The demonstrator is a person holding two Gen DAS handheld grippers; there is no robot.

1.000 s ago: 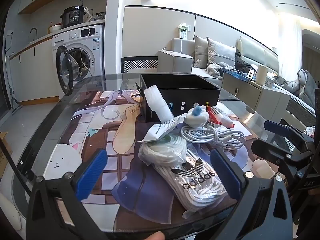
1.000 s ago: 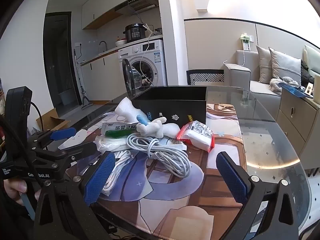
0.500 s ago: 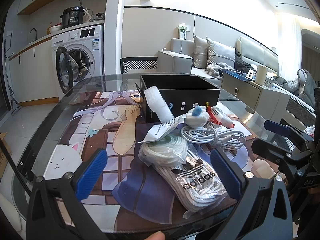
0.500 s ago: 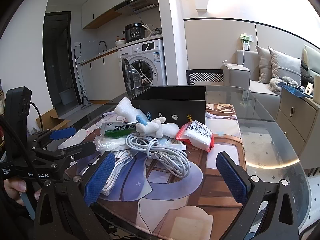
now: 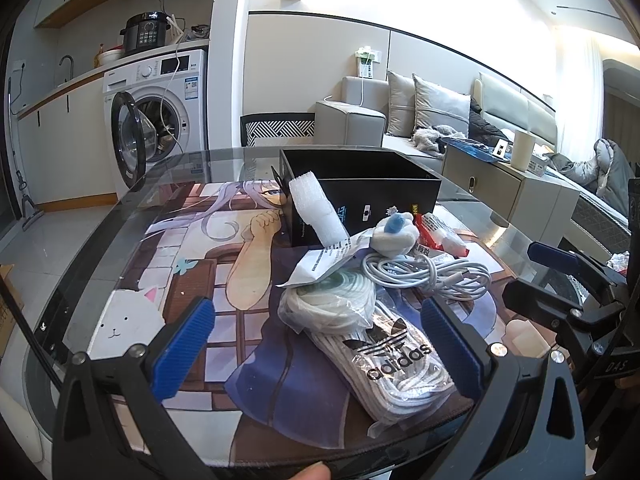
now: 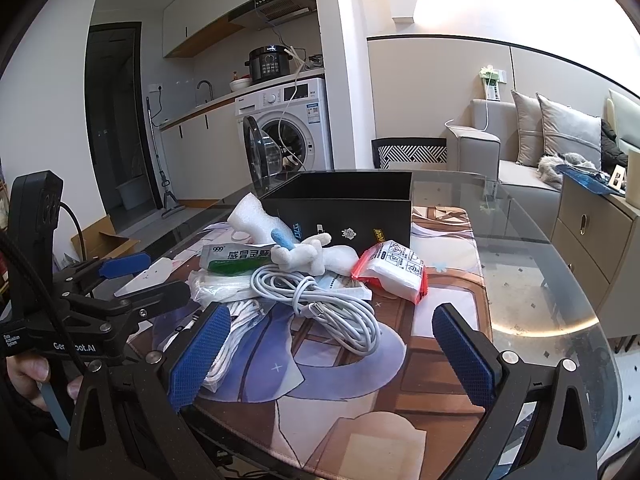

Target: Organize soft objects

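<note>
A pile of soft items lies on the printed mat (image 5: 168,256) in front of an open black box (image 5: 360,184). In it are a bagged pack of adidas socks (image 5: 396,356), a bagged white bundle (image 5: 332,300), a coiled white cable (image 6: 320,300), a small white plush toy (image 6: 304,254), a white foam piece (image 6: 256,216), a green 999 packet (image 6: 232,258) and a red-edged tissue pack (image 6: 394,270). My left gripper (image 5: 316,320) hovers open just short of the socks. My right gripper (image 6: 331,320) hovers open just short of the cable. Neither holds anything.
The mat covers a round glass table (image 6: 540,280), whose right side is bare glass. Each gripper shows in the other's view: the right gripper (image 5: 532,272) and the left gripper (image 6: 156,278). Behind are a washing machine (image 5: 160,112), a chair back (image 5: 280,128) and a sofa (image 5: 420,120).
</note>
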